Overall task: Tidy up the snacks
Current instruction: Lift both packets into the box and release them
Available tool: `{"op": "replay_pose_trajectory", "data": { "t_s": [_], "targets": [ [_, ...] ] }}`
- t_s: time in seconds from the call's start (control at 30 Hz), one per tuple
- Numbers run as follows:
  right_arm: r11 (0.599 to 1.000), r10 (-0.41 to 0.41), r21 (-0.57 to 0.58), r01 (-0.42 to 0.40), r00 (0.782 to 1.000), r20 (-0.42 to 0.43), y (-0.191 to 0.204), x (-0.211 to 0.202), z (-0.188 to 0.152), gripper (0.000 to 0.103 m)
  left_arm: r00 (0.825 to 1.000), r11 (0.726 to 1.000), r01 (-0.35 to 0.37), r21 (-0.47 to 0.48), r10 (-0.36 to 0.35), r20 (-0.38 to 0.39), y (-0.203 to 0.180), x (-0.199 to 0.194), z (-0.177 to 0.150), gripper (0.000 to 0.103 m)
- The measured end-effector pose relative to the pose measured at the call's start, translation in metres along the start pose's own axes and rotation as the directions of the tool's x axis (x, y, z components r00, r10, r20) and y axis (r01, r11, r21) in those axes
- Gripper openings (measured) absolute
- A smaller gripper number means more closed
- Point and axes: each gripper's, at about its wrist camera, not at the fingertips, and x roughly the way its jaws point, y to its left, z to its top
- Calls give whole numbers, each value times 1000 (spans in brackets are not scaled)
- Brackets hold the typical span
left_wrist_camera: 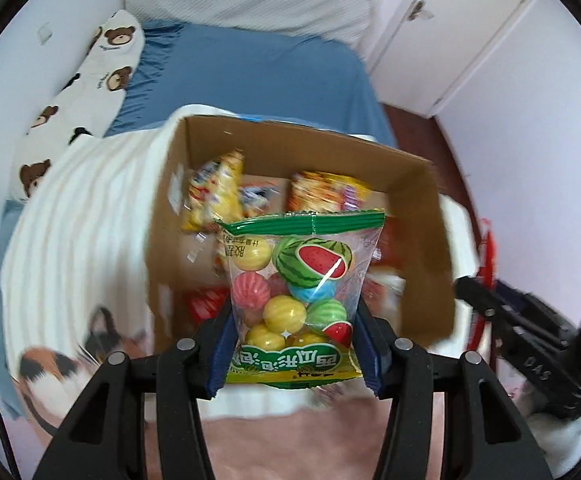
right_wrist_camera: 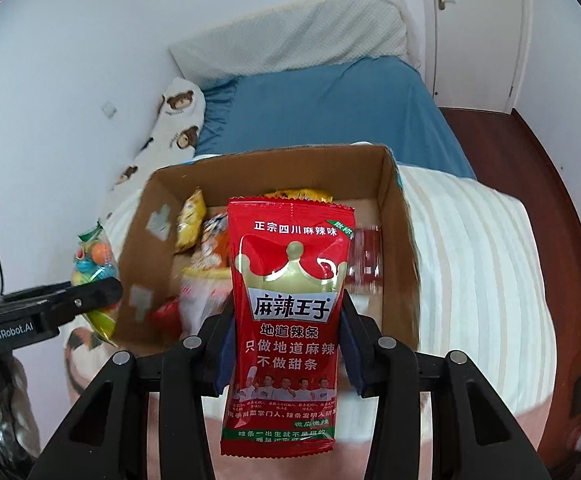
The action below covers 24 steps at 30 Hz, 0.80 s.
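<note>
Two packets are up over the cardboard box [right_wrist_camera: 398, 216] on the bed: the left gripper [left_wrist_camera: 296, 344] fingers clamp the watermelon gum bag [left_wrist_camera: 296, 280], the right gripper [right_wrist_camera: 286, 344] fingers clamp the red spicy-strip pouch [right_wrist_camera: 286, 312]; released off-centre, either could slide off outside the box wall

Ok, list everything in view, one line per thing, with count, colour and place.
gum bag: 1, green and clear, held above box
red pack: 1, red, held above box
box: 1, brown cardboard, open, on blanket
snacks: several, yellow, orange, red, inside box
blanket: 1, white striped, on bed
sheet: 1, blue, on bed
bear pillow: 1, white with brown bears, by wall
door: 1, white, far right
left hand-held gripper: 1, black, shut on gum bag
right hand-held gripper: 1, black, shut on red pack
</note>
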Motion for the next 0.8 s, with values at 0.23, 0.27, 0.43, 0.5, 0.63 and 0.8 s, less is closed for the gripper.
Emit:
{"op": "replay_pose_trajectory", "data": {
  "t_s": [0.23, 0.27, 0.43, 0.5, 0.63, 0.8],
  "targets": [
    [1000, -27, -15, 26, 994, -106, -6, 77, 49, 46, 992, 996, -75, -45, 70, -105, 33, 58, 48, 50],
    [999, -30, -17, 28, 992, -119, -5, 85, 51, 46, 990, 995, -79, -52, 73, -117, 37, 63, 52, 50],
    [1000, -12, -19, 8, 976, -216, -3, 136, 55, 69, 977, 992, -84, -94, 63, -204, 52, 89, 61, 56],
    [1000, -3, -15, 0, 971, -238, -4, 148, 56, 82, 975, 988, -86, -125, 58, -214, 57, 94, 64, 71],
    [1000, -2, -11, 0, 968, -250, -10, 159, 55, 87, 977, 988, -98, -120, 73, -199, 56, 94, 66, 89],
    [1000, -18, -8, 16, 973, -232, -19, 154, 50, 92, 984, 991, -97, -97, 81, -159, 47, 92, 58, 89]
  ]
}}
